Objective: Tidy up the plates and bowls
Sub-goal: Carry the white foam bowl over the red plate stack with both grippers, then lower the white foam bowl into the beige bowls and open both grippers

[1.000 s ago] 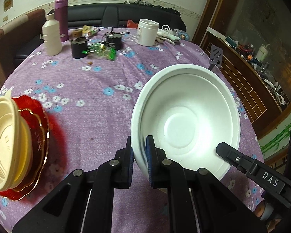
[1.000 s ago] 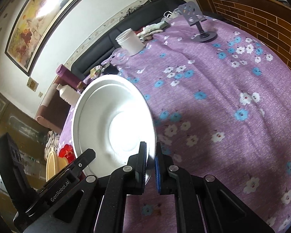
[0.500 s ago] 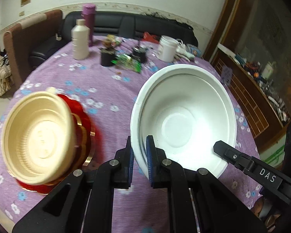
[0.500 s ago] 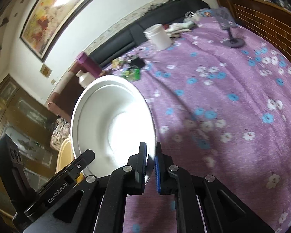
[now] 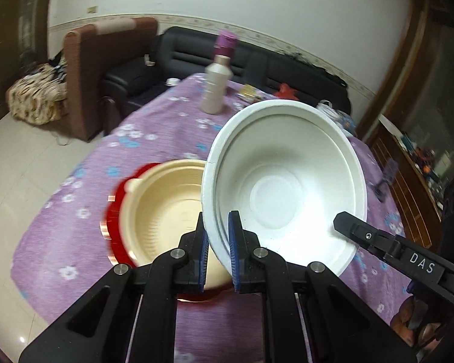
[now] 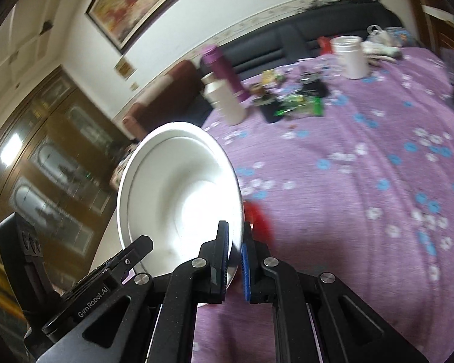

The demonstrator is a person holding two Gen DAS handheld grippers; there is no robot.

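Both grippers were clamped tight on the same big white bowl (image 5: pixel 283 187), one on each side of its rim. The left gripper (image 5: pixel 218 251) pinched the near left edge, and the right gripper (image 6: pixel 234 254) pinched the other edge. The bowl was up in the air and tipped, not resting on the table (image 5: pixel 172 127). A second before, the white bowl hung over bare purple cloth, and the cream bowl (image 5: pixel 166 208) on its red plate (image 5: pixel 115 227) sat far off at the left edge of the left camera's view. Now the cream bowl lay right beside the white one, just under its left rim, so the white bowl had been carried across to the stack. That looked like the move before setting it down, most likely nesting the white bowl into the cream bowl. It was not yet lined up over the middle, so it seemed to need a bit more sideways travel and to be tilted flat first. A pale bottle (image 5: pixel 216 90) and a purple flask (image 6: pixel 224 72) stood well apart at the far side of the table.
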